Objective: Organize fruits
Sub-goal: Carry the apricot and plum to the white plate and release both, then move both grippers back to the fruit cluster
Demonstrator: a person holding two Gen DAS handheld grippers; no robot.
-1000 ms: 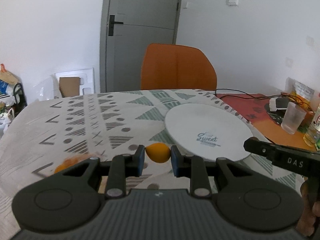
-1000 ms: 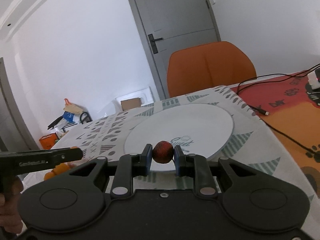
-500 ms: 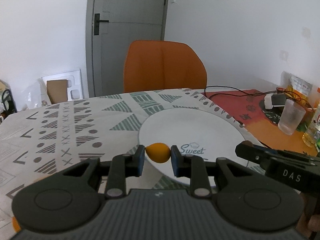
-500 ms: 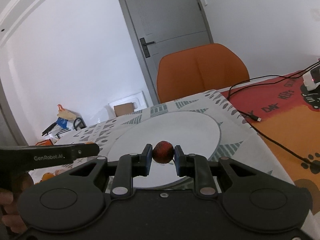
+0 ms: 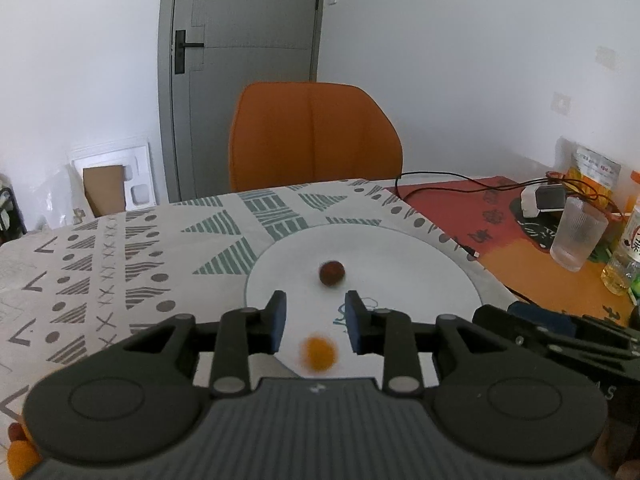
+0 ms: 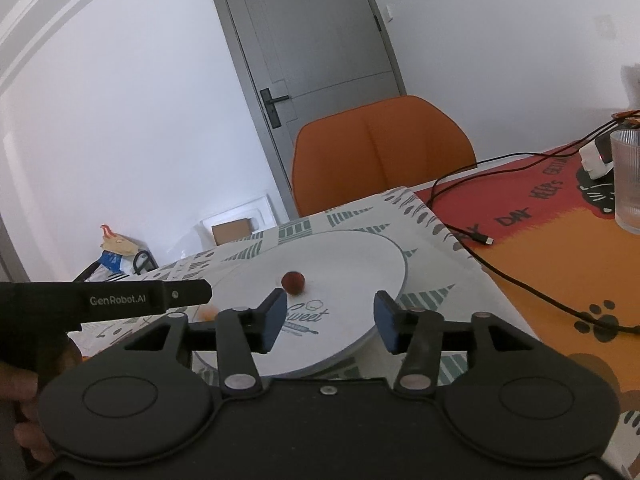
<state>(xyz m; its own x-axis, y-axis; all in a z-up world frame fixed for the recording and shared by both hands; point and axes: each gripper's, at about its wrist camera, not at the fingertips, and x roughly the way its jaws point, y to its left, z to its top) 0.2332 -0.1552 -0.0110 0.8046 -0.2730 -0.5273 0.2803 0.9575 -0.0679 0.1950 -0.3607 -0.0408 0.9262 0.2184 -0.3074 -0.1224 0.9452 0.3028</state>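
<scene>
Orange and blurred, the small orange fruit point(image 5: 319, 353) shows low between the spread blue pads of the left gripper point(image 5: 315, 321), over the near edge of the white plate point(image 5: 420, 256); the smear suggests it is in motion, and I cannot tell whether it touches the plate. Neither pad touches it. In the right wrist view the same fruit is a faint orange spot point(image 6: 208, 313) at the plate's near-left edge, half hidden behind the left gripper's body.

On the plate, close to its middle and just beyond the printed "Sweet" lettering point(image 6: 306, 317), sits the dark red fruit point(image 6: 293, 281). It lies ahead of the right gripper point(image 6: 326, 320), nearer that gripper's left pad than its right and clear of both. Those jaws stand wide apart and hold nothing.

Both fruits look small, round and light, with smooth skins, so I judge they will roll readily on the flat glazed plate point(image 6: 360, 256) and could run off its low rim. They are probably firm enough for a gentle pinch but could bruise under a hard one. The best hold seems to be across the widest part, pads on opposite sides, closing slowly so the fruit does not squirt out

Beyond the plate stands an orange chair point(image 5: 316, 136); to the plate's right, a ribbed glass point(image 5: 578, 233)
</scene>
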